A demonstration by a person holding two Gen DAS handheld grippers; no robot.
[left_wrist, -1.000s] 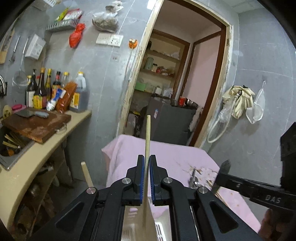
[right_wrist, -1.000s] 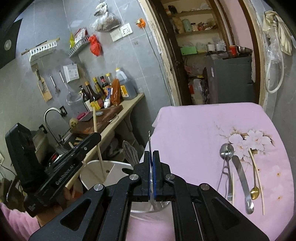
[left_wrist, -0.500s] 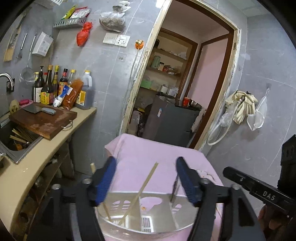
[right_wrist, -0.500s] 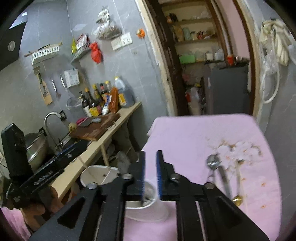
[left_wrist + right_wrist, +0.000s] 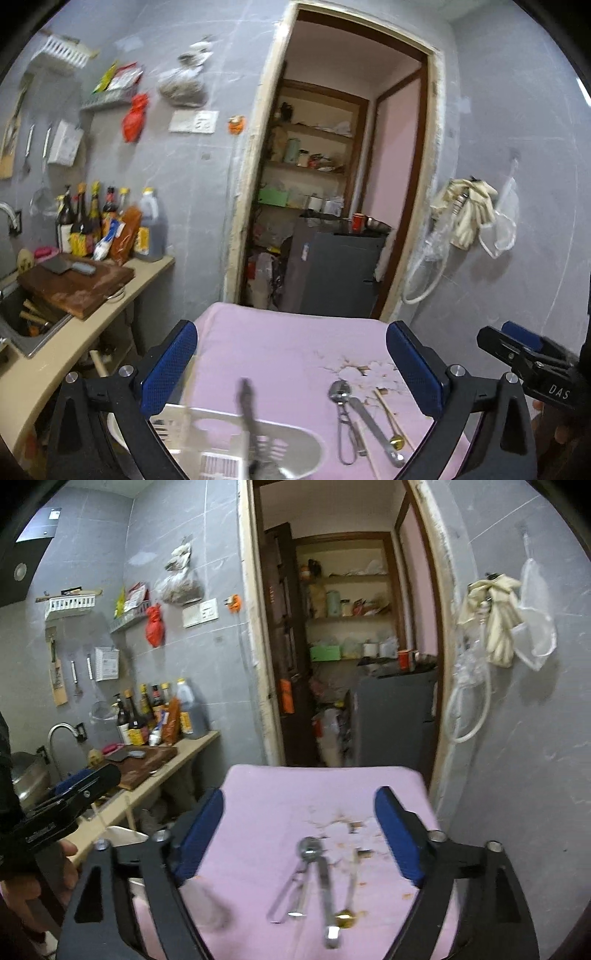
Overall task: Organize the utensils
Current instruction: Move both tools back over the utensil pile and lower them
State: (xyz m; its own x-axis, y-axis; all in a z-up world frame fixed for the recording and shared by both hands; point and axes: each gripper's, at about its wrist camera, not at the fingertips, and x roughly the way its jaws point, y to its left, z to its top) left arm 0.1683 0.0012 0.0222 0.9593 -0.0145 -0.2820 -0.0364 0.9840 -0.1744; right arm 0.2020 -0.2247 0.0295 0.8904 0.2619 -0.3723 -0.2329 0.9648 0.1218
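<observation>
Left wrist: left gripper wide open, empty, basket below already has a dark utensil | right wrist: right gripper wide too, spoons on pink cloth left to sort

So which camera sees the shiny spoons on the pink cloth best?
The left wrist view: the spoons look sharp there, each one separate. The right wrist view shows the same spoons closer to centre, but smeared by blur.

I see shiny metal spoons on a matt pink cloth, a glossy pale plastic basket, matt black grippers with dimpled blue pads.
</observation>
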